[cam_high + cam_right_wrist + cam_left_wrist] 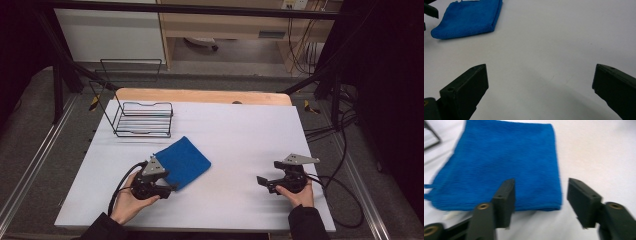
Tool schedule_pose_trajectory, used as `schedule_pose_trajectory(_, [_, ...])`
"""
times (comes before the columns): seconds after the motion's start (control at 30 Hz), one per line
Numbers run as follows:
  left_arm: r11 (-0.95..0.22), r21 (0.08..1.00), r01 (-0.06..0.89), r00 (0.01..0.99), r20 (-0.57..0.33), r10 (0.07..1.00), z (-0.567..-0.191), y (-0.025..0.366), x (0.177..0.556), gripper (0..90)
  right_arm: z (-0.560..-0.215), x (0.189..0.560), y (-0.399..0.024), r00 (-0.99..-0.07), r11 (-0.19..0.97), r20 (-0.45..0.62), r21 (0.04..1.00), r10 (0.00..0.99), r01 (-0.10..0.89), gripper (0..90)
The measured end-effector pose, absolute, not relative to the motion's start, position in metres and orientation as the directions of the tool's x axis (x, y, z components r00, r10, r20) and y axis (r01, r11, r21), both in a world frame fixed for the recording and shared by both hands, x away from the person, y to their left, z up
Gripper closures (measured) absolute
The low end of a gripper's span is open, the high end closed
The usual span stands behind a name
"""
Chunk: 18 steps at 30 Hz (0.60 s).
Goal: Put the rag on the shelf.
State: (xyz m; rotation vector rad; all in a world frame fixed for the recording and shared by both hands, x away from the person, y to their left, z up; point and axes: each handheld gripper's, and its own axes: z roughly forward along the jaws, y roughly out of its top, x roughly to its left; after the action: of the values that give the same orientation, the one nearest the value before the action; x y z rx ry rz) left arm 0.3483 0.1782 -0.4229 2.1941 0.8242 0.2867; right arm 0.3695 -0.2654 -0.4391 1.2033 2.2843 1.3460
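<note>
Blue cloth directly ahead of left gripper, near corner between half-open jaws, not yet pinched. Right gripper wide open, empty, well apart.

A blue cloth, folded into a flat rectangle, is lying on the white table, left of centre and turned at an angle. Its terry surface is showing fine ribs, and the near folded edge is lying thick and rounded.

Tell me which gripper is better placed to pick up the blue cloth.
Left. The left gripper is at the folded blue cloth's near edge, jaws astride its corner; the right gripper sits apart on bare table.
</note>
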Motion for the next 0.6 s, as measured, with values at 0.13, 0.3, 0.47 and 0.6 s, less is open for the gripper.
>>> schedule_pose_trajectory(0.13, [-0.522, 0.706, 0.478, 0.784, -0.076, 0.616, -0.429, 0.169, 0.346, 55.9, -0.440, 0.370, -0.264, -0.637, 0.244, 0.200, 0.807, 0.744, 0.538, 1.0])
schedule_pose_trajectory(0.3, [-0.557, 0.680, 0.477, 0.789, -0.051, 0.613, -0.436, 0.162, 0.344, 63.2, -0.439, 0.370, -0.264, -0.642, 0.250, 0.194, 0.808, 0.742, 0.534, 1.0])
schedule_pose_trajectory(0.47, [-0.575, 0.665, 0.477, 0.781, -0.019, 0.624, -0.442, 0.157, 0.345, 70.1, -0.439, 0.370, -0.263, -0.641, 0.248, 0.198, 0.807, 0.742, 0.536, 1.0])
schedule_pose_trajectory(0.6, [-0.574, 0.659, 0.486, 0.774, -0.019, 0.633, -0.441, 0.157, 0.346, 77.4, -0.439, 0.370, -0.263, -0.639, 0.246, 0.201, 0.806, 0.743, 0.539, 1.0])
